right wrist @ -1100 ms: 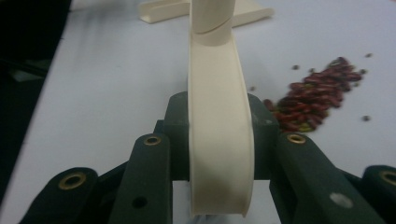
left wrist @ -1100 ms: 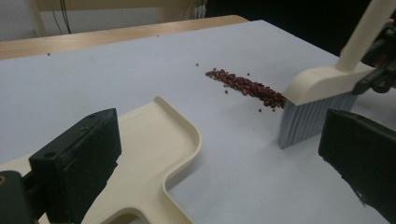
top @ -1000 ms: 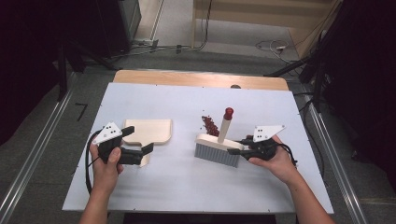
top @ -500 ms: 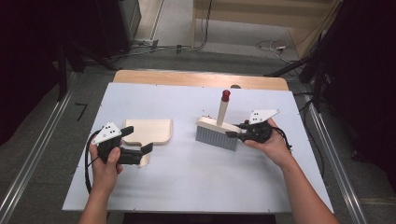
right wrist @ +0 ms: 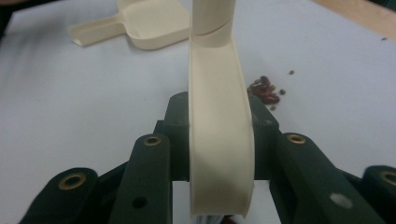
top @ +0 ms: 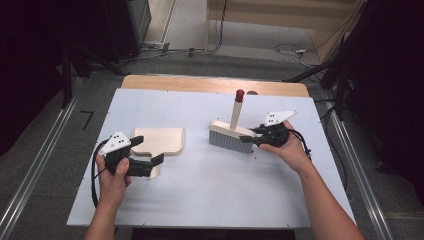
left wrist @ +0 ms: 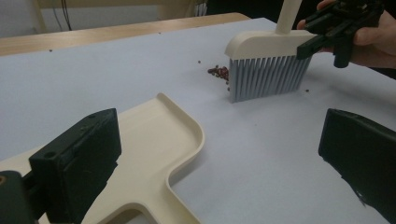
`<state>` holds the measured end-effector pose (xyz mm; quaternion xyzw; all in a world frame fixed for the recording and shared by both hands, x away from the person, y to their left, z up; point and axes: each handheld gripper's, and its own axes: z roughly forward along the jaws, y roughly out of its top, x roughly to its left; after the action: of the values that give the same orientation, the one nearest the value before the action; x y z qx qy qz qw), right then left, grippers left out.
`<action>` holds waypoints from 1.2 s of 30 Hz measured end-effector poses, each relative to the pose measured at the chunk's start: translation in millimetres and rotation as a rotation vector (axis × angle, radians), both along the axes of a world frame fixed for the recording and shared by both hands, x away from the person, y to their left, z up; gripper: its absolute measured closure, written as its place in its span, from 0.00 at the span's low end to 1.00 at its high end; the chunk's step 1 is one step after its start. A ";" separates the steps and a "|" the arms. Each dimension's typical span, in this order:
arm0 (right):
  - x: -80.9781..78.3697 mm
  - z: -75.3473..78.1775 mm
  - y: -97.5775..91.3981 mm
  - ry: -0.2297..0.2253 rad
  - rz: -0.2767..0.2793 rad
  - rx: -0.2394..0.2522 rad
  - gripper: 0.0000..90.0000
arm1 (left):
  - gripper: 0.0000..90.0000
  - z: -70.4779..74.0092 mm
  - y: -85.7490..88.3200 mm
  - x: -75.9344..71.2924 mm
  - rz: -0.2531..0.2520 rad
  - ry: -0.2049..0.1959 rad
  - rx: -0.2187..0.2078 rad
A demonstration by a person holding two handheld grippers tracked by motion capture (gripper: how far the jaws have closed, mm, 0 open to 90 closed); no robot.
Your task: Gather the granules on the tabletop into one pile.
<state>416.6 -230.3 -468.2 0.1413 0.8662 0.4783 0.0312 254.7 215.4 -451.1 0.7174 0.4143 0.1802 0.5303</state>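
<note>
Sweeping step: right gripper clamps the brush behind the beans; left gripper, jaws apart, straddles the dustpan handle; next, sweep the beans toward that dustpan.

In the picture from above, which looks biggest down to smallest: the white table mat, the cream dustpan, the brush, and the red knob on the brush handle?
1. White table mat, by far the largest.
2. Dustpan and brush look about alike; I would not rank them.
3. Red knob, smallest.
</note>
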 end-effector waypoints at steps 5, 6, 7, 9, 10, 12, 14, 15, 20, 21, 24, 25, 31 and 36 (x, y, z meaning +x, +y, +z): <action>-0.7 16.3 -9.9 0.032 -0.009 0.068 0.74 | 0.00 0.3 1.2 -0.3 0.001 0.001 0.001; 1.4 23.0 -12.2 0.021 -0.020 0.088 0.74 | 0.00 0.4 1.1 -0.2 0.002 0.001 0.002; 3.7 27.1 -13.2 0.007 -0.028 0.092 0.74 | 0.00 0.3 0.6 -0.2 0.002 0.002 0.002; 11.1 37.6 -12.7 -0.031 -0.059 0.084 0.74 | 0.00 0.0 -0.4 0.2 -0.001 0.002 0.003; 16.0 41.7 -10.7 -0.055 -0.079 0.070 0.74 | 0.00 0.1 -0.8 0.4 -0.002 0.004 0.007; 27.4 45.8 -3.9 -0.117 -0.114 0.024 0.74 | 0.00 -0.2 -1.9 1.0 -0.005 0.002 0.005; 40.3 45.1 5.1 -0.152 -0.136 -0.018 0.74 | 0.00 -0.5 -2.1 1.3 -0.005 0.002 0.007; 46.8 43.4 9.5 -0.168 -0.145 -0.037 0.74 | 0.00 -0.6 -1.7 1.5 -0.006 0.002 0.009; 73.7 23.9 21.0 -0.181 -0.217 -0.069 0.74 | 0.00 -2.2 -1.8 1.9 -0.010 0.006 0.013; 76.7 18.6 21.4 -0.180 -0.224 -0.076 0.74 | 0.00 -2.7 -2.2 2.1 -0.012 0.007 0.014; 78.6 4.1 19.0 -0.149 -0.198 -0.046 0.74 | 0.00 -3.1 -1.8 1.5 -0.014 0.010 0.016; 76.9 1.9 16.9 -0.135 -0.180 -0.029 0.74 | 0.00 -3.3 -1.6 1.4 -0.013 0.007 0.011; 53.2 -4.3 8.5 -0.122 -0.076 -0.022 0.74 | 0.00 -2.9 -2.2 0.9 -0.011 0.007 0.009; 36.9 -6.9 0.1 -0.111 -0.047 -0.004 0.74 | 0.00 -1.5 -5.1 0.4 -0.015 0.005 0.015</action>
<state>453.6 -230.3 -475.1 0.1349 0.8604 0.4830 0.0909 255.1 210.2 -452.6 0.7248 0.4088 0.1774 0.5253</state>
